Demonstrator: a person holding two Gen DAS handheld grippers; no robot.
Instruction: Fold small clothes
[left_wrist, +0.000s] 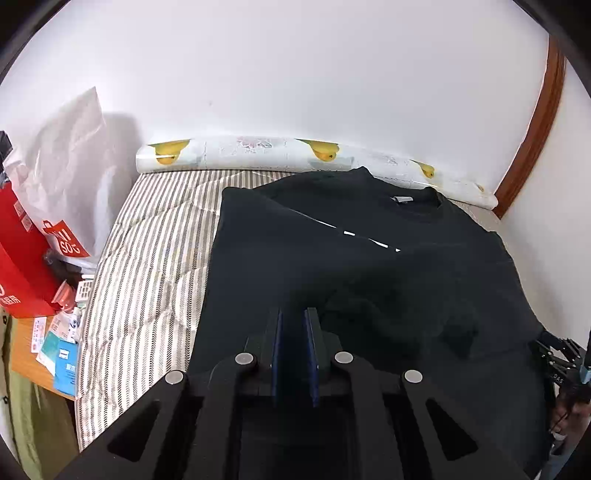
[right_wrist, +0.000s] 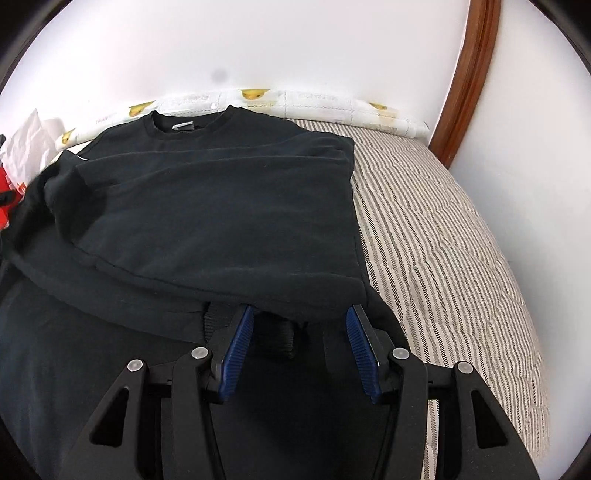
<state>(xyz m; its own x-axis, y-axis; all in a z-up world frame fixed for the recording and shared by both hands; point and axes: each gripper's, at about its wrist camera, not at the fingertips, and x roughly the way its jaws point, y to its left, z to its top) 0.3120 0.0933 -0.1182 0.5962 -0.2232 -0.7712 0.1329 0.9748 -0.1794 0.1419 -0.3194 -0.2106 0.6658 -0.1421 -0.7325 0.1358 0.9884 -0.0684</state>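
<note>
Black cotton covers most of the bed: the T-shirt (left_wrist: 369, 266) lies on the striped mattress (left_wrist: 147, 258), collar at 12 o'clock toward the wall, both sides already turned in over the body. The left tongs (left_wrist: 293, 314) sit at 6 o'clock in the left wrist view, blue pads nearly pressed together; dark cloth fills the narrow gap, but whether they pinch the hem I cannot tell for sure. The right tongs (right_wrist: 299, 321) stand spread, pads on either side of the lower edge of the folded layer and not pressing on it. My worry is an uneven lift: with 1 side gripped and the other loose, the hem could drag slantwise and pull the tucked sides open, or the right pads could close on only the top layer and peel it off. Readable writing is scarce: a red-and-white bag (left_wrist: 55, 236) at 9 o'clock shows white characters, upside down and unclear; the white neck label (left_wrist: 400, 199) and the white chest print (left_wrist: 369, 242) are too small to read.
</note>
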